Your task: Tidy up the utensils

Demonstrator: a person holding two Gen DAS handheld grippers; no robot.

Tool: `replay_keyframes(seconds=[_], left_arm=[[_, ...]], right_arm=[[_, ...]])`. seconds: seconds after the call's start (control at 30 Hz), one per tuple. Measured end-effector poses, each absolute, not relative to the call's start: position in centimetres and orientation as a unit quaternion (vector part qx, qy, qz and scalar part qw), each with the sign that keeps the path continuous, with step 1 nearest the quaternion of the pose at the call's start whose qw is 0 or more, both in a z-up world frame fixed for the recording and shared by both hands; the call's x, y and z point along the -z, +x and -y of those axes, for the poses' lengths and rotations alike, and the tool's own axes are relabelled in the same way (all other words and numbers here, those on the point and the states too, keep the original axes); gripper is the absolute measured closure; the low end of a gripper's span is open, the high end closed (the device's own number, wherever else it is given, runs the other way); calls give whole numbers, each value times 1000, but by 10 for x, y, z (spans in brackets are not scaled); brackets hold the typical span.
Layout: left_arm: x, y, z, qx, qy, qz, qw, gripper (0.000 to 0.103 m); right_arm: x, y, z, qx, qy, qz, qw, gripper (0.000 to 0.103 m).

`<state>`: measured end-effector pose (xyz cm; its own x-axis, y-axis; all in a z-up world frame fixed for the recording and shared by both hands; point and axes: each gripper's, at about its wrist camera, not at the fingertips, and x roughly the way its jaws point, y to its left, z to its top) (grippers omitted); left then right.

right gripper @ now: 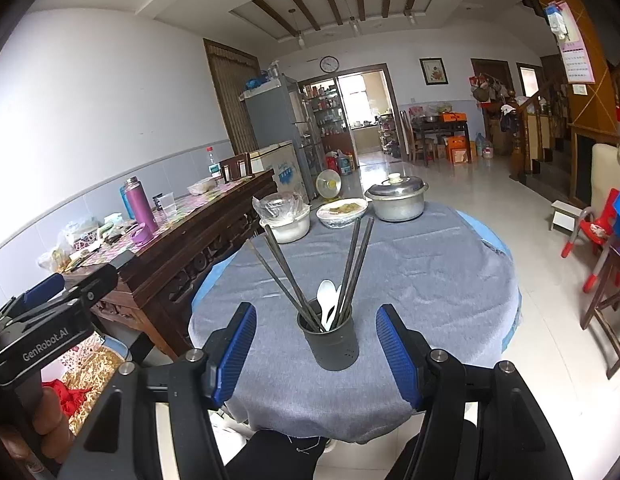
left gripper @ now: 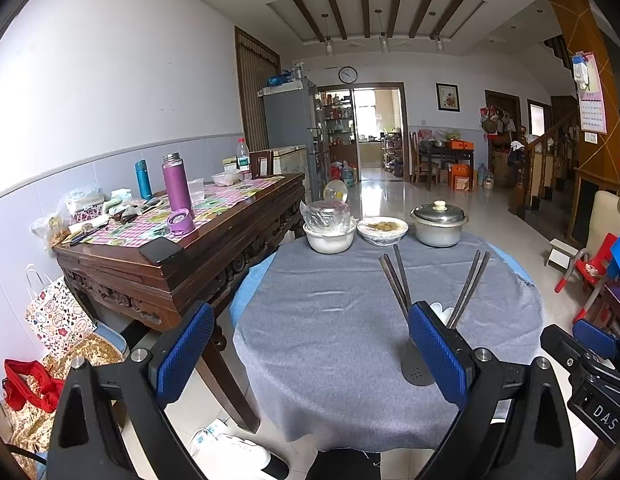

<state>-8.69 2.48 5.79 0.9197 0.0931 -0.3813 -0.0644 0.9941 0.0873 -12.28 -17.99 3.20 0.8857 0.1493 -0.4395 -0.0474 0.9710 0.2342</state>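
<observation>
A dark grey utensil holder (right gripper: 333,340) stands upright near the front edge of the round table's grey cloth (right gripper: 410,264). It holds several dark chopsticks (right gripper: 352,264) and white spoons (right gripper: 327,300). My right gripper (right gripper: 316,354) is open, its blue pads either side of the holder and just short of it, touching nothing. My left gripper (left gripper: 310,354) is open and empty over the cloth (left gripper: 330,320), to the left of the holder (left gripper: 416,364), which its right finger partly hides. The chopsticks (left gripper: 398,280) stick up behind that finger.
At the table's far side stand a white bowl with a wrapped dish (right gripper: 285,220), a covered plate of food (right gripper: 342,212) and a lidded metal pot (right gripper: 398,198). A cluttered wooden sideboard (left gripper: 181,248) stands left. Red chair (right gripper: 594,232) at right.
</observation>
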Motion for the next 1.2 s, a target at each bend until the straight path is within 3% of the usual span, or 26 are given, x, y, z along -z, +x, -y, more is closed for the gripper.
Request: replay_keyframes(seconds=[1.2], left_arm=[[-42,-51,-15,-54,55,-232,970,5]], right_arm=[[-31,-99,196,-34,85,-227,970,37]])
